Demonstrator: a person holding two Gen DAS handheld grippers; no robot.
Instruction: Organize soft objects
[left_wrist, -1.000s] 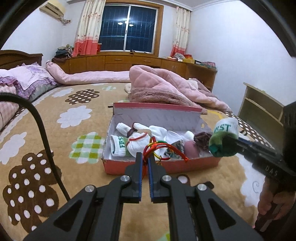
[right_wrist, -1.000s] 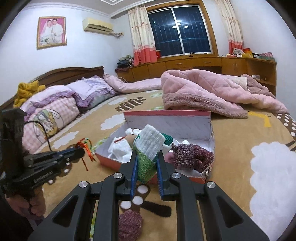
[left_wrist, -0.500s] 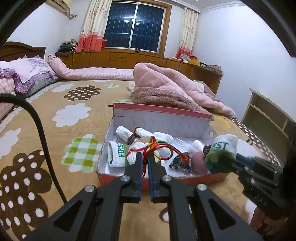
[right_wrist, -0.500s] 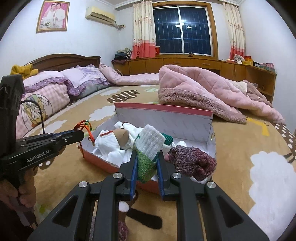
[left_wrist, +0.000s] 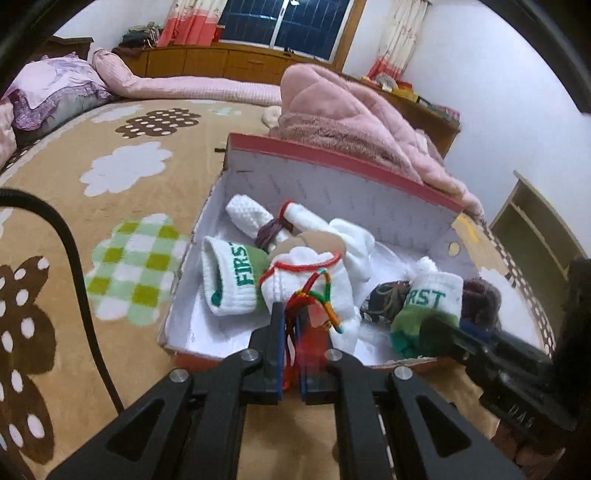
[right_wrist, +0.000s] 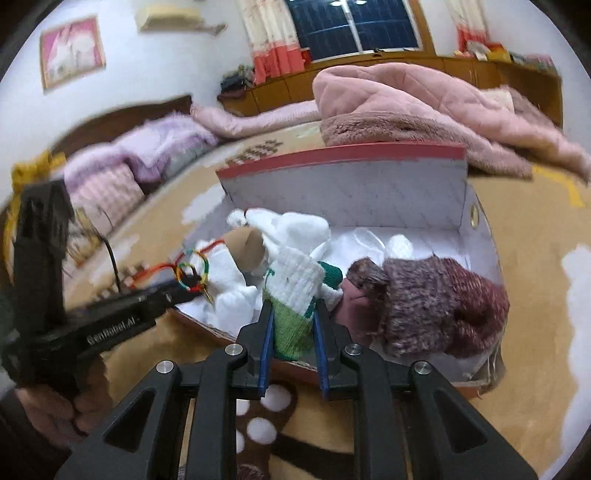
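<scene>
An open red shoebox (left_wrist: 332, 157) (right_wrist: 343, 155) lies on the bed with white socks (left_wrist: 310, 280), a white-green "FIRST" sock (left_wrist: 236, 275) and a maroon knit piece (right_wrist: 439, 299) inside. My left gripper (left_wrist: 291, 325) is shut on a bundle of red and multicoloured cords (left_wrist: 316, 295), held over the box's front edge; the cords also show in the right wrist view (right_wrist: 190, 269). My right gripper (right_wrist: 291, 325) is shut on a rolled white-green "FIRST" sock (right_wrist: 293, 295) (left_wrist: 428, 306), just over the box's front right part.
The bed has a tan blanket with cloud and flower patches (left_wrist: 122, 170). A pink quilt (left_wrist: 343, 114) lies heaped behind the box. Pillows (right_wrist: 147, 151) lie at the headboard on the left. A wooden shelf (left_wrist: 535, 229) stands at the right. A black cable (left_wrist: 74, 258) curves at the left.
Both grippers have moved forward and down toward the box. The cords and the held sock now hang over the box's inside rather than in front of it.
</scene>
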